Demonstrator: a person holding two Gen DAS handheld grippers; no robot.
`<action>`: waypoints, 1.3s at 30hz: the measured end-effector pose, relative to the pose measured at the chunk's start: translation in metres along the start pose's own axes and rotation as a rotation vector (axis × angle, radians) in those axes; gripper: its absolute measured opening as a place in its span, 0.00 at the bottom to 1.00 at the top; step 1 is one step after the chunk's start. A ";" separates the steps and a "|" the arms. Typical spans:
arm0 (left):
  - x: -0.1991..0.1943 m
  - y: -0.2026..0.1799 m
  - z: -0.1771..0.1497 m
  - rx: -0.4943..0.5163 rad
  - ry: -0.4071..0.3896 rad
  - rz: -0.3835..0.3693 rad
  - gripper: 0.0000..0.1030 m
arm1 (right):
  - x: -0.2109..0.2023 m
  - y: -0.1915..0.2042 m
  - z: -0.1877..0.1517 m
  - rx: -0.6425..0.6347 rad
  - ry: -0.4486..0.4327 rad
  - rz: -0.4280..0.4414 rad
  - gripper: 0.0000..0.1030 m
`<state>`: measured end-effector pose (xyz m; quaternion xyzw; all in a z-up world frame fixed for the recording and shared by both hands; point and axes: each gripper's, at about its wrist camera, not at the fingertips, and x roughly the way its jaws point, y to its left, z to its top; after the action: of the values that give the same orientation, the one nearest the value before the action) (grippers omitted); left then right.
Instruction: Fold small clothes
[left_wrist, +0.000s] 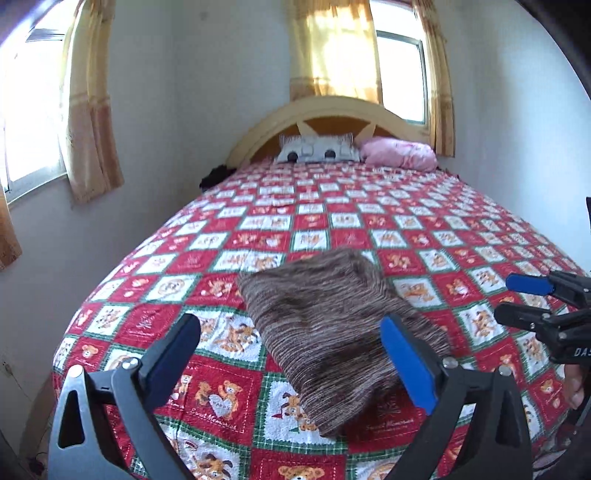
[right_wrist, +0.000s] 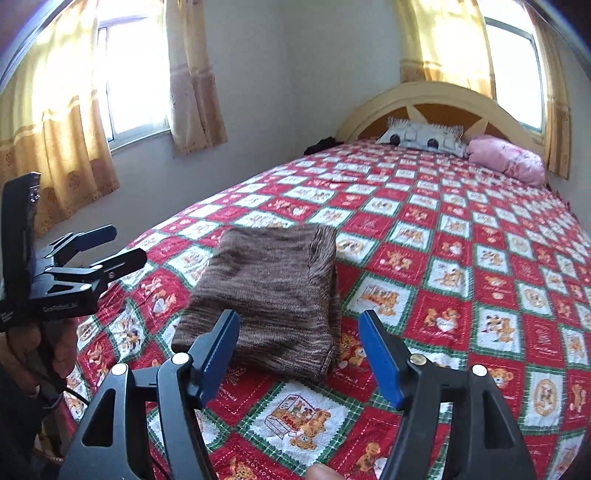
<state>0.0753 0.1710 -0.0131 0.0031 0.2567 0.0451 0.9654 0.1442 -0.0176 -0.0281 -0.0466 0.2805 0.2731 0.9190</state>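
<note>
A brown striped knit garment (left_wrist: 317, 295) (right_wrist: 273, 273) lies folded into a thick rectangle on the bedspread, near the foot of the bed. My left gripper (left_wrist: 291, 325) hovers over the garment's near end, jaws wide open, blue pads touching nothing. It also appears at the left edge of the right wrist view as the left gripper (right_wrist: 127, 245), held above the bed's side. My right gripper (right_wrist: 299, 317) is open too, above the garment's near right corner with nothing between its pads. In the left wrist view the right gripper (left_wrist: 508, 297) sits at the right edge.
The bed carries a red, white and green patchwork bedspread (left_wrist: 424, 229) (right_wrist: 461, 258). A grey patterned pillow (left_wrist: 317, 149) and a pink pillow (left_wrist: 399, 153) lie against the curved headboard (left_wrist: 332, 107). A wall with curtained windows runs close along the bed's left side. A hand (right_wrist: 40, 354) holds the left gripper.
</note>
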 end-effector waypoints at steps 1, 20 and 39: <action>-0.004 0.000 0.001 -0.008 -0.008 -0.004 0.98 | -0.004 0.001 0.001 0.001 -0.009 -0.001 0.66; -0.022 -0.013 -0.001 -0.016 -0.032 -0.022 0.98 | -0.039 0.010 -0.003 0.002 -0.080 -0.039 0.66; -0.024 -0.017 -0.001 -0.024 -0.037 -0.026 0.98 | -0.045 0.017 -0.004 -0.009 -0.107 -0.053 0.66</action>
<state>0.0554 0.1522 -0.0029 -0.0111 0.2380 0.0356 0.9705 0.1019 -0.0257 -0.0063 -0.0432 0.2282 0.2522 0.9394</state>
